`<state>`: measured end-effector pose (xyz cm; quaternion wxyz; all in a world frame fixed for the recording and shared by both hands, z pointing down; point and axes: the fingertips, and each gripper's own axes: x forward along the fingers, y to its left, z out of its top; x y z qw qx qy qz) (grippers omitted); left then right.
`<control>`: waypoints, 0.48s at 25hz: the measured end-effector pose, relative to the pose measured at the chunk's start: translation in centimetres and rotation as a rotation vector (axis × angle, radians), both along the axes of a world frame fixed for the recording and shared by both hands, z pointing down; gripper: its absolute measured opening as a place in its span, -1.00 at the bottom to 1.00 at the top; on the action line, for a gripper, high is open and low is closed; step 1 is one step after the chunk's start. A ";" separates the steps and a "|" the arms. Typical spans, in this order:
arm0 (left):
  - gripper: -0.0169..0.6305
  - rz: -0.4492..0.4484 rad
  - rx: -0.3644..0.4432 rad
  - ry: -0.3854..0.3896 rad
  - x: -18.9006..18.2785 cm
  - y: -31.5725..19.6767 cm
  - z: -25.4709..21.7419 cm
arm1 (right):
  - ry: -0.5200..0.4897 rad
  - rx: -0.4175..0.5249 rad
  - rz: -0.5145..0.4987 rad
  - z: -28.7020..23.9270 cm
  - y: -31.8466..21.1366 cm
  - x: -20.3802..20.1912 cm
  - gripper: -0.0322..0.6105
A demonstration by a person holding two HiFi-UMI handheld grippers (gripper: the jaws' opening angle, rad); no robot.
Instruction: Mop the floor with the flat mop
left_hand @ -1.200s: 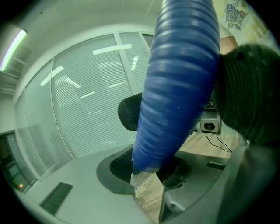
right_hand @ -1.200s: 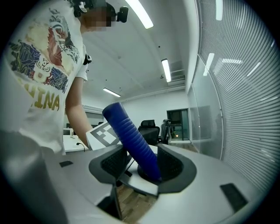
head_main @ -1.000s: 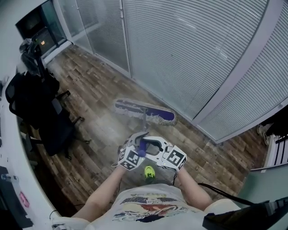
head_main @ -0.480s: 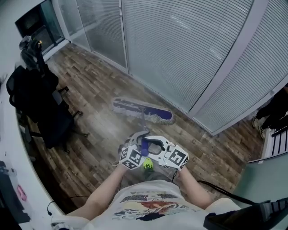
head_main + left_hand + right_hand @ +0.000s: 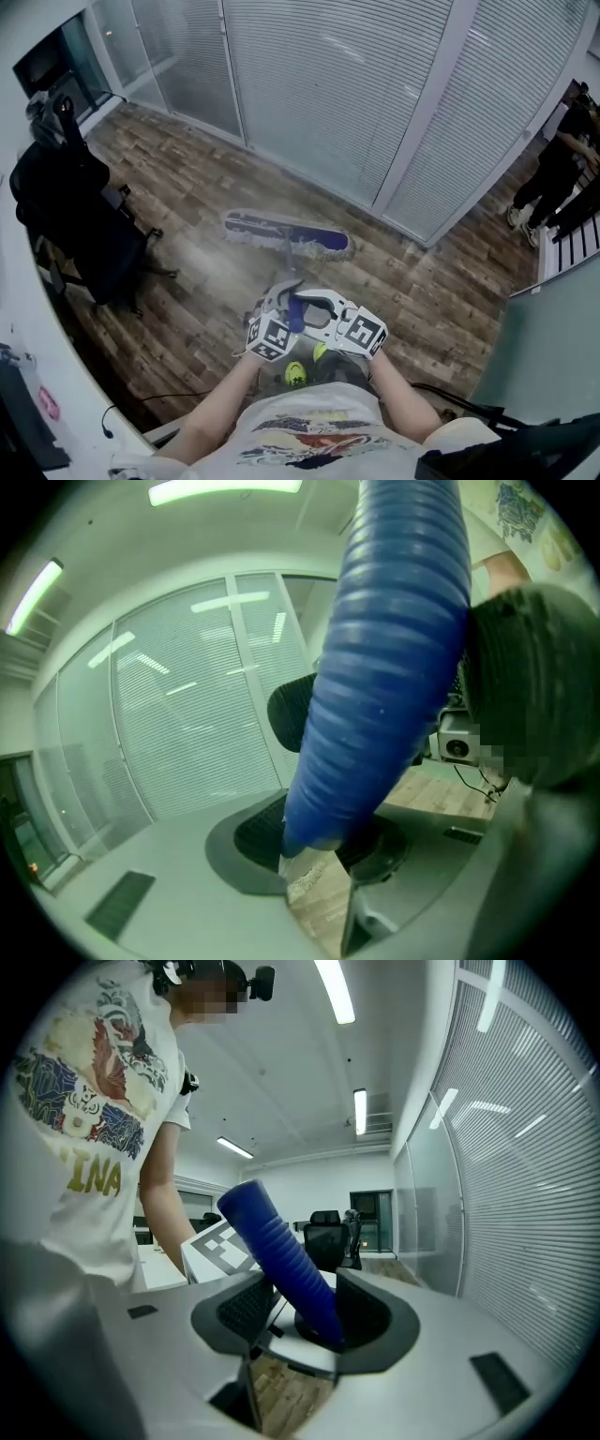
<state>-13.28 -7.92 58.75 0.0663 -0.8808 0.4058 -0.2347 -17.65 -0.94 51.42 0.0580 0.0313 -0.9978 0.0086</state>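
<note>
White short-sleeved T-shirt (image 5: 309, 436) printed in blue, red and yellow, with gold lettering. Neon-green shoes (image 5: 295, 373). Pale grey left tool (image 5: 314, 855) and right tool (image 5: 300, 1321), each with dark ribbed pads (image 5: 246, 1307) and a cube of black-and-white square markers (image 5: 267, 336).

Blue mop grip (image 5: 384, 667) runs off the top edge in the left gripper view and covers most of the fingers (image 5: 258, 829). In the head view a bystander (image 5: 553, 164) gets clipped by the right edge. The pink thing (image 5: 49, 405) on the desk (image 5: 14, 300) is too small to tell.
</note>
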 end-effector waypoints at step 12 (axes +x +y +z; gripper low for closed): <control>-0.66 0.041 -0.021 -0.012 11.0 19.8 0.3 | -0.005 -0.018 0.022 0.0 19.6 10.8 -0.26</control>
